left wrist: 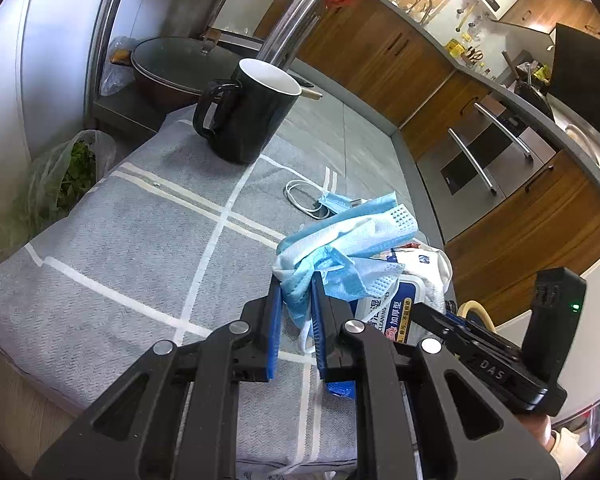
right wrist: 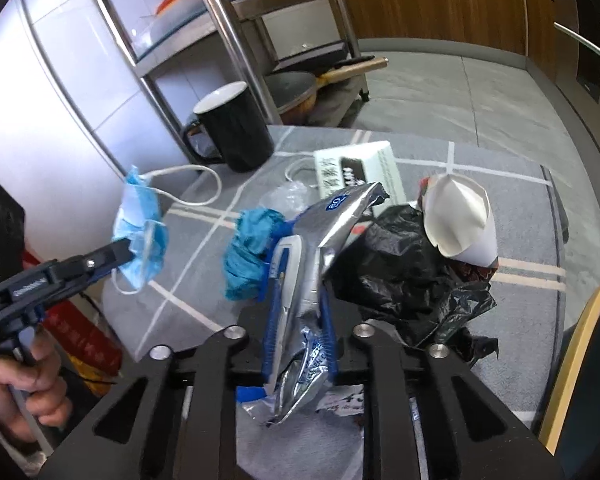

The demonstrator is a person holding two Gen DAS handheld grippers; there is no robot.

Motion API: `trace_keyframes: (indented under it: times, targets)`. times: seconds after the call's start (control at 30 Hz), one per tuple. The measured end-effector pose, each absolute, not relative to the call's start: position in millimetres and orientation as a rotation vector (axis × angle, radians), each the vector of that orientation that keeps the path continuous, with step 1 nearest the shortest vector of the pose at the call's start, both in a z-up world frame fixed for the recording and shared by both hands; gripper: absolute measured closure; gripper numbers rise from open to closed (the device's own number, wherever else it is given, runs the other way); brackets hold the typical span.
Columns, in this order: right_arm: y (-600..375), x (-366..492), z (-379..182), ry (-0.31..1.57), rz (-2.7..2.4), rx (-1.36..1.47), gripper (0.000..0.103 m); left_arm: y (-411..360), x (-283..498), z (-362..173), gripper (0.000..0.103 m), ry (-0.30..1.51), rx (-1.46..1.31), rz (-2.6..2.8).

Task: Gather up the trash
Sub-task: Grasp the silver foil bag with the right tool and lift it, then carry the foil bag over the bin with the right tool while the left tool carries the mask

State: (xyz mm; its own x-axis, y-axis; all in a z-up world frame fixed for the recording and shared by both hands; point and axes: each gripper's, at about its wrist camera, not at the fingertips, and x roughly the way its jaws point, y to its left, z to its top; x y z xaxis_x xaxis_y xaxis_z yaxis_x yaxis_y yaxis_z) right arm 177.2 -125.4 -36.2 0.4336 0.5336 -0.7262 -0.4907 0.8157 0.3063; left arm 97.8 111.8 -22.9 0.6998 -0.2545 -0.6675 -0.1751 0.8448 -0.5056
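Two pieces of trash are in hand at once: the left gripper [left wrist: 296, 292] is clamped on a crumpled blue mask [left wrist: 332, 252], lifted clear of the grey cloth [left wrist: 120, 240], and the right gripper [right wrist: 298, 280] is pinched on a silver foil pouch [right wrist: 324, 240] above a black bag [right wrist: 404, 272]. A paper cone [right wrist: 460, 220], a teal wad [right wrist: 248, 252], a box [right wrist: 360, 172] and a mug [right wrist: 232, 132] sit on the cloth. Judging by this, the pick-up step is done; next each load needs carrying to a bin, which is not in view, then release
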Motion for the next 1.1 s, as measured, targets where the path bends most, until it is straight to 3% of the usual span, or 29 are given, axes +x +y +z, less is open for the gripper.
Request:
trace_keyframes:
  times: [0.6,1.1]
  targets:
    - [-157,135,52,0.727,0.660,0.108,0.091,97,94,-7,0.090,0.760,-0.570,-0.050]
    - [-269,97,57,0.689,0.462,0.169,0.091,14,99,29,0.090,0.724,-0.479,-0.200]
